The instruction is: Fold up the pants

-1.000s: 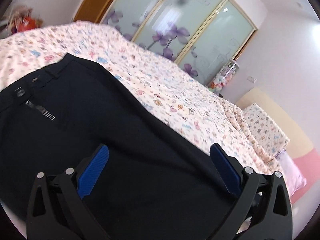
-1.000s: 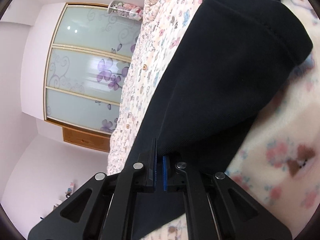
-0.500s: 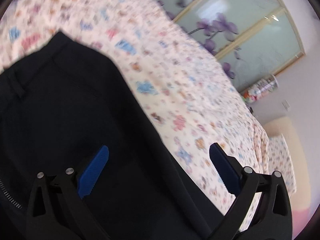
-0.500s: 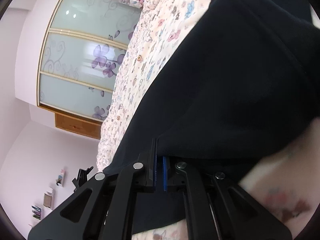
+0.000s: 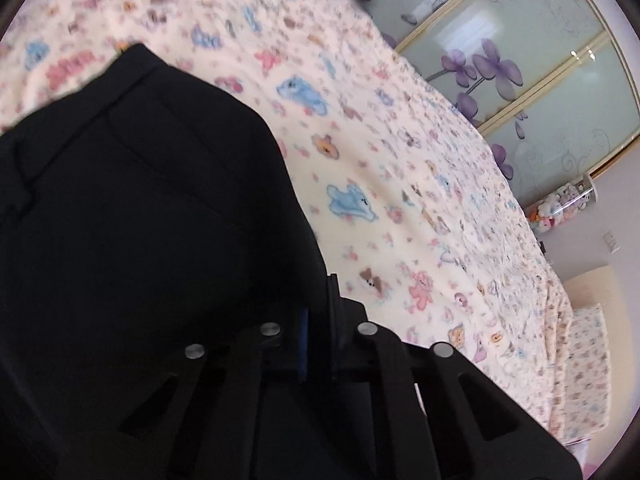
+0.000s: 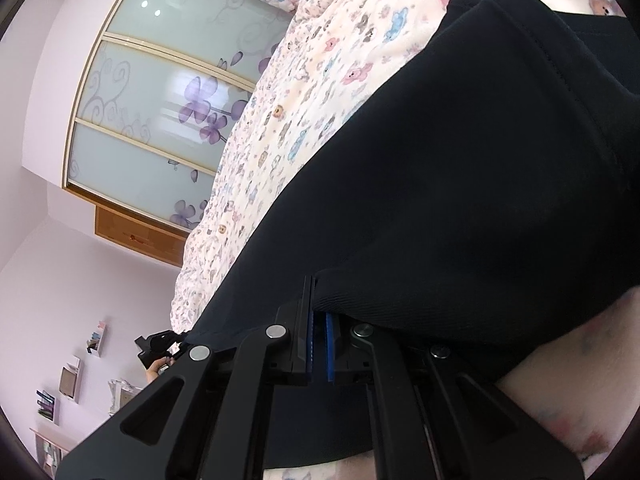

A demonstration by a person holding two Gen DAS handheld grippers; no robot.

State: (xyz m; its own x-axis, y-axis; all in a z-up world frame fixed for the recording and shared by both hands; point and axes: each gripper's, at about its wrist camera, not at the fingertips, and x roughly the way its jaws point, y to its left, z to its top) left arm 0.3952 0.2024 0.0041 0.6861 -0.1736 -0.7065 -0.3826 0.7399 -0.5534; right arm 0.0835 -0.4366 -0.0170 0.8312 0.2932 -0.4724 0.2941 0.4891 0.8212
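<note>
Your left gripper (image 5: 316,320) has closed within the last second. A second ago, and half a second ago, its fingers stood wide apart over the dark cloth; now they are drawn together with only a thin strip of blue pad showing, and the side edge of the pants (image 5: 140,220) runs right down into them. Cloth appears to be pinched there, though the blur prevents confirming how much is caught.

Your right gripper (image 6: 318,332) remains as it was in both earlier views: fingers (image 6: 330,344) nearly together, a narrow slit between the blue pads, clamped on a ribbed fold of the same pants (image 6: 460,200).

The pants lie on the bed (image 5: 400,160), over its floral cover. In the left view the waistband end reaches toward the far left edge of the bed, and bare cover lies to the right of the cloth. In the right view the cloth bulges up from the fingers rather than lying flat, the hem showing at the upper right.

Finding: both grippers now hold the garment, so the grasp stage looks complete and a lift-and-carry fold can be started. Risk: the left hold sits at the very edge of the cloth and may slip under tension. Check that hold before you raise it.
</note>
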